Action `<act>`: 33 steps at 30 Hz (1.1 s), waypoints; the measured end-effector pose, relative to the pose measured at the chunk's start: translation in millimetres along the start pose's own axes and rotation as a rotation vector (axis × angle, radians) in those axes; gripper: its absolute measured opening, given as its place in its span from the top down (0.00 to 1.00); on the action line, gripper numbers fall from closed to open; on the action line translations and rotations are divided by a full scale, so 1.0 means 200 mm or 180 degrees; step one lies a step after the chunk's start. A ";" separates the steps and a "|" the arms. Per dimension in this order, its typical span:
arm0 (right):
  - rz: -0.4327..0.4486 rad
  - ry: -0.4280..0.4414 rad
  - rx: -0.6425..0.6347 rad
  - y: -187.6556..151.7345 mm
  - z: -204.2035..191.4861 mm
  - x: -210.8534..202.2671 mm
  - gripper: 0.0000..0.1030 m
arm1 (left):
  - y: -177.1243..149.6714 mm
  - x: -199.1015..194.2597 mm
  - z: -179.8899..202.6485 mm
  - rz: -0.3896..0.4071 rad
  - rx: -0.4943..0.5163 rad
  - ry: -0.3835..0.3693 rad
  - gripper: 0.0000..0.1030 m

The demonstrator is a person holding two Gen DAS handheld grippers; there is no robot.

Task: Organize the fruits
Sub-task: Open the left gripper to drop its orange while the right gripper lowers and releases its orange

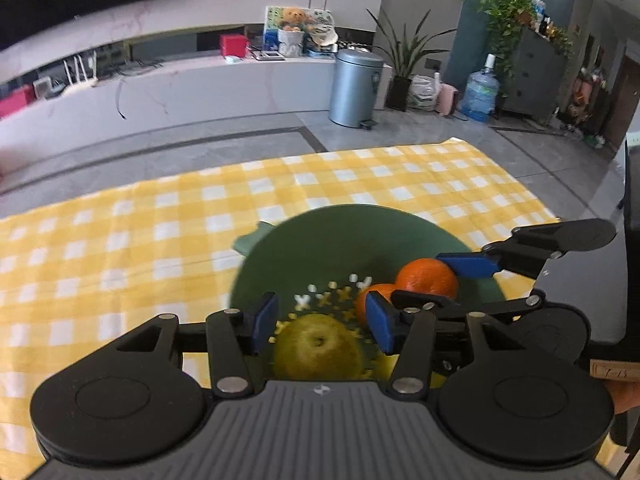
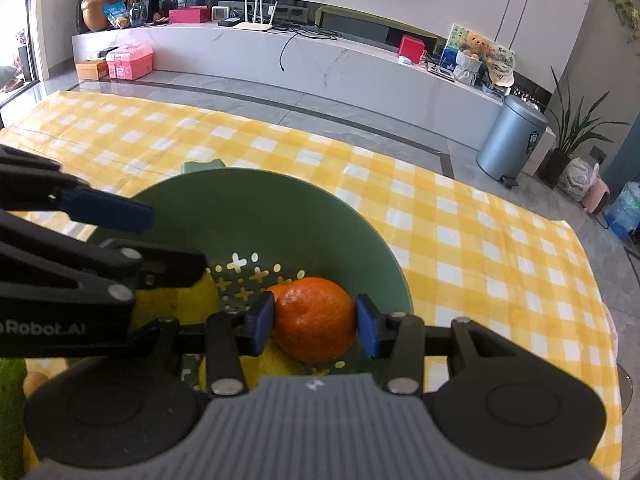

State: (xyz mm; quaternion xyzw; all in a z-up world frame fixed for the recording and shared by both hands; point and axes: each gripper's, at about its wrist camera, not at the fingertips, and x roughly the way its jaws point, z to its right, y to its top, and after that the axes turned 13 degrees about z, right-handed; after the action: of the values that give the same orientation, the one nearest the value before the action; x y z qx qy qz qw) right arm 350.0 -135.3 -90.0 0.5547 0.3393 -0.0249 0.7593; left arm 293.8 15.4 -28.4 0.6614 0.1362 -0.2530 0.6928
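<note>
Both claws hang over the green colander [image 2: 256, 216] at the centre of each frame, on my yellow-checked tablecloth [image 2: 460, 216]. Right claw [image 2: 315, 322], low in the right wrist view: its blue pads [image 2: 264, 320] press on either side of an orange [image 2: 316, 318], gripping it just above the colander's perforated floor. A second orange [image 1: 370, 300] peeks out behind it, seen more clearly at centre right of the left wrist view, where the gripped orange [image 1: 428, 278] sits between my right claw's fingers [image 1: 468, 266]. Left claw [image 1: 320, 324], at lower centre of its own view, stands wide apart, jaws holding nothing, with a yellow-green pear [image 1: 318, 348] lying in the colander directly below and between them. In the right wrist view that claw [image 2: 104, 210] reaches in from the left edge, and the pear [image 2: 176, 300] shows only partly beneath it. Beyond the table, at upper right of both frames, stands a grey pedal bin [image 2: 512, 136] on the tiled floor
</note>
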 end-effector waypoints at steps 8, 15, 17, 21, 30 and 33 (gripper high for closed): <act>-0.0035 -0.0070 -0.0195 0.02 -0.05 0.02 0.59 | -0.02 -0.02 -0.03 -0.0025 -0.0025 0.0084 0.40; -0.0088 -0.0069 -0.0086 0.01 -0.03 0.02 0.59 | -0.04 -0.03 -0.03 -0.0066 0.0066 0.0086 0.39; -0.0100 -0.0067 -0.0044 0.01 -0.02 0.02 0.58 | -0.04 -0.04 -0.02 -0.0068 0.0083 0.0087 0.39; -0.0060 -0.0037 -0.0042 0.01 -0.03 -0.01 0.56 | -0.05 -0.07 -0.01 0.0003 0.0129 0.0123 0.39; 0.0031 0.0003 0.0005 0.02 -0.03 -0.10 0.50 | -0.03 -0.16 0.03 0.0084 0.0236 0.0193 0.38; 0.0100 -0.0008 0.0069 0.03 -0.03 -0.15 0.45 | -0.02 -0.22 0.04 0.0121 0.0270 0.0197 0.37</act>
State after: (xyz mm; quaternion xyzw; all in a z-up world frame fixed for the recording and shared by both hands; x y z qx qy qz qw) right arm 325.1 -137.8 -70.0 0.5681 0.3294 -0.0173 0.7539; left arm 253.5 15.4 -7.8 0.7001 0.1342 -0.2248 0.6643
